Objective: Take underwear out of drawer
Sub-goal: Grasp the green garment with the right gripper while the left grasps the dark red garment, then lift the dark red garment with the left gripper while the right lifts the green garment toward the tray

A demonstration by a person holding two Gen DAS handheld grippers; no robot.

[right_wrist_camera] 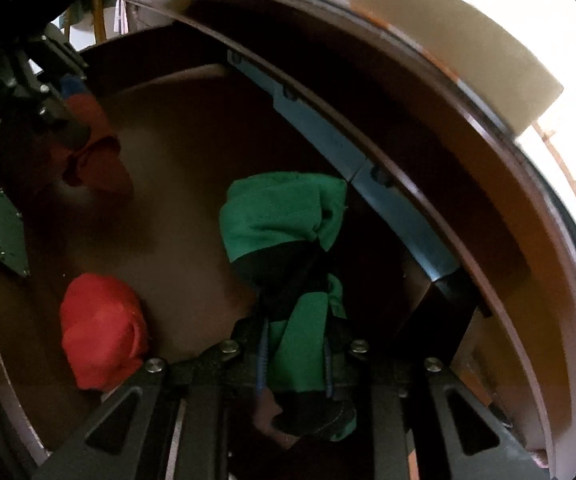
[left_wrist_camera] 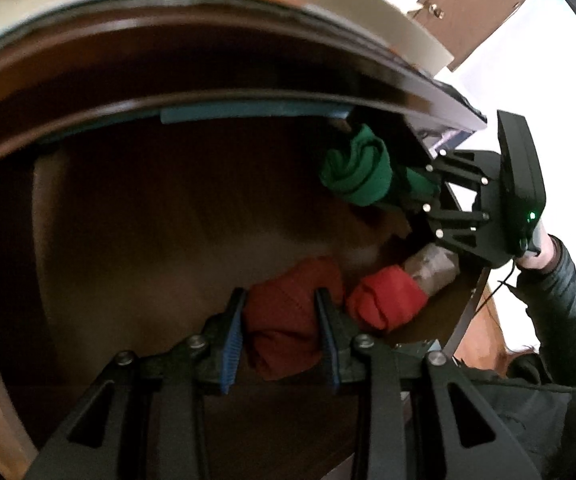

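Left tongs clamped on dark red underwear — right tongs on green underwear.

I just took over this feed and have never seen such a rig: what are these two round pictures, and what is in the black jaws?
No robot arm here: a person holds a two-finger gripper in each hand, with a fisheye camera on each looking along the fingers into an open wooden drawer. In the left wrist view, the left gripper is shut on a dark red garment. In the right wrist view, the right gripper is shut on a green garment. A brighter red bundle lies loose on the drawer floor.
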